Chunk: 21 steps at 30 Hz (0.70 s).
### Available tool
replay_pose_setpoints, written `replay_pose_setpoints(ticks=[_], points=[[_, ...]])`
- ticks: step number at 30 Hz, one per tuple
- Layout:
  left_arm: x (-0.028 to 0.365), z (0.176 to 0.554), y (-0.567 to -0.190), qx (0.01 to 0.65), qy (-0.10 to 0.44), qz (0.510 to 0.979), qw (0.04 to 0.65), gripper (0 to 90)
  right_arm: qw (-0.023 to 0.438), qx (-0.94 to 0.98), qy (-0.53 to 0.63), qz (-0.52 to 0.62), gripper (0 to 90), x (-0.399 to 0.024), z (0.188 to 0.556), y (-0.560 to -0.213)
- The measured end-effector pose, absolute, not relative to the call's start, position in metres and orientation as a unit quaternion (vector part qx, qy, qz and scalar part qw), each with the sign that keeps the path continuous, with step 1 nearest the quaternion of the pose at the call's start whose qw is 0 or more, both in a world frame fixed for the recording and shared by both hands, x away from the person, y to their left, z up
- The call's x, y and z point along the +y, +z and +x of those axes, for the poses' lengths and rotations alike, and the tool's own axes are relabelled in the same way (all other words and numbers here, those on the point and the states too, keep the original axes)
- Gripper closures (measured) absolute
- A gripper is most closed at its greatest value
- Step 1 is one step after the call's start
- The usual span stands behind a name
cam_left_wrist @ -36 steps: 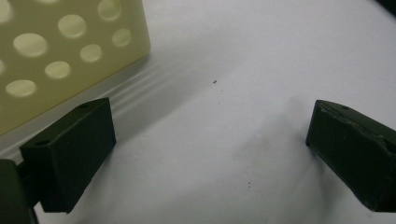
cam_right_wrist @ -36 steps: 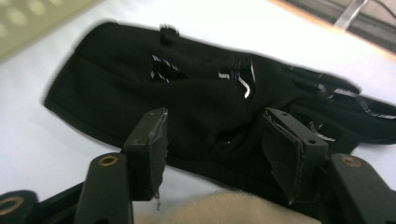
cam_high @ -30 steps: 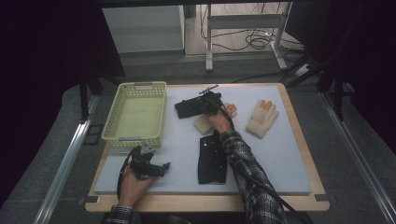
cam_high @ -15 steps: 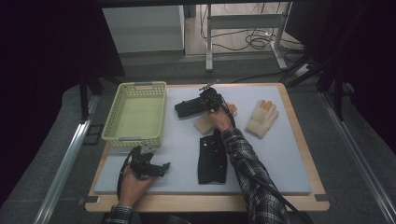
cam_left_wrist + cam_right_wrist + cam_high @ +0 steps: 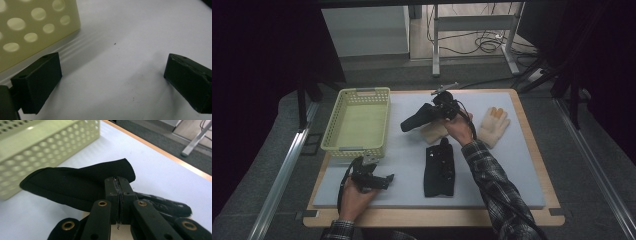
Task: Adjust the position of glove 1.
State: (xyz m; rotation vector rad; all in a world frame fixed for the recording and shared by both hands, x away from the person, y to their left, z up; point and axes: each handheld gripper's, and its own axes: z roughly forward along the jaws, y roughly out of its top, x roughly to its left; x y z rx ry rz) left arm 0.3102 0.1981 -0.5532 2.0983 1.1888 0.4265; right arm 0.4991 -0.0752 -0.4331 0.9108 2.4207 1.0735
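- Right gripper (image 5: 438, 111), jaws pressed together, pinches a black glove (image 5: 416, 119) and holds it lifted above the white mat (image 5: 512, 170); in the right gripper view the glove (image 5: 75, 182) hangs out past the jaw tips toward the basket (image 5: 45, 142).
- Left gripper (image 5: 382, 180) rests on the mat's near left corner, jaws spread on nothing, just beside the basket (image 5: 362, 120).
- No writing is readable.
- Second black glove (image 5: 439, 170) lies flat on the mat.
- Two tan gloves lie near: one (image 5: 493, 125) to the right, one (image 5: 434, 132) under the hand.
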Motion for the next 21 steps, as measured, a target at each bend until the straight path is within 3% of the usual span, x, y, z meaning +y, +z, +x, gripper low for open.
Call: replay_pose_setpoints(ticks=[9,21], points=[[0.198,0.310,-0.553,0.457,0.164,0.806,0.339,1.8,0.167,0.847,0.411,0.293,87.2,-0.121,0.435,-0.409],[0.197,0.310,-0.553,0.458,0.165,0.805,0.340,1.8,0.162,0.853,0.399,0.295,87.1,-0.189,0.374,-0.434]])
